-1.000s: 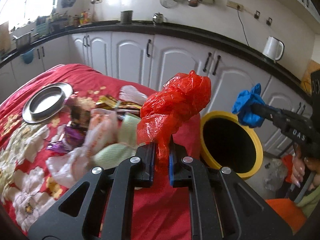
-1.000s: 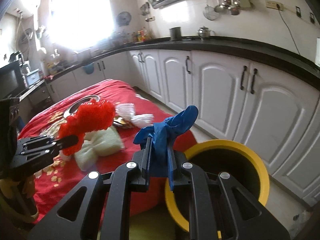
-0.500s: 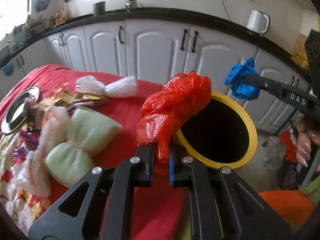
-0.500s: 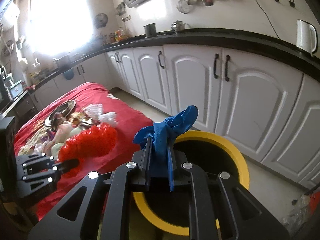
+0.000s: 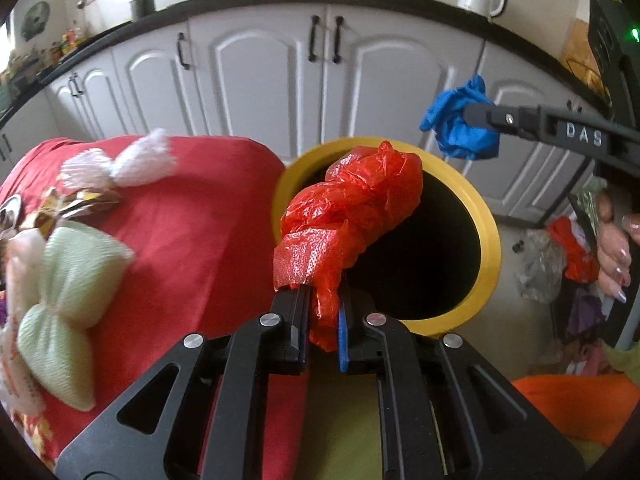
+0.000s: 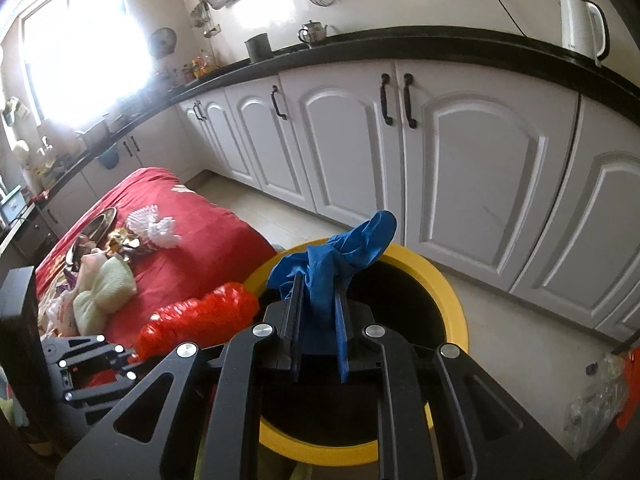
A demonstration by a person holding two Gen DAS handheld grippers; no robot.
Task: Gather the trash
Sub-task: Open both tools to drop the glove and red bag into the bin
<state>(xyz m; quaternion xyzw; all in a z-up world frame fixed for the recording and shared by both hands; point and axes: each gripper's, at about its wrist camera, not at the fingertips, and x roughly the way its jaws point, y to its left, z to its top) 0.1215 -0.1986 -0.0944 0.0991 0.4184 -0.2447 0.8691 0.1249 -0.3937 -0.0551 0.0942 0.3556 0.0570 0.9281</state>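
Left gripper [image 5: 323, 320]: clamped on a crumpled red plastic bag [image 5: 352, 216], now carried off the red cloth and hung over the near-left rim of the yellow bin [image 5: 490, 236], where a second ago it stood above the table. Right gripper [image 6: 318, 324]: pinched on a wad of blue plastic [image 6: 336, 256], likewise brought from beside the bin to above its far edge (mouth dark, contents not visible). Meaning for the task: both pieces lined up for release, neither let go yet; opening the jaws probably the next step. Left behind on the table [image 5: 192, 240], well left of the bin: a pale green mesh bow [image 5: 64, 300], a white mesh bow [image 5: 120, 162] farther back, shiny wrappers [image 5: 68, 204] between them, a metal plate [image 6: 94, 222] at the far end. Surface: red floral cloth, soft and rumpled. Room: kitchen, white cupboards [image 6: 400, 152] under a black counter [image 6: 360, 46], white kettle [image 6: 582, 26] at right, bright window far left, loose bags on the floor [image 5: 540, 264] right of the bin.
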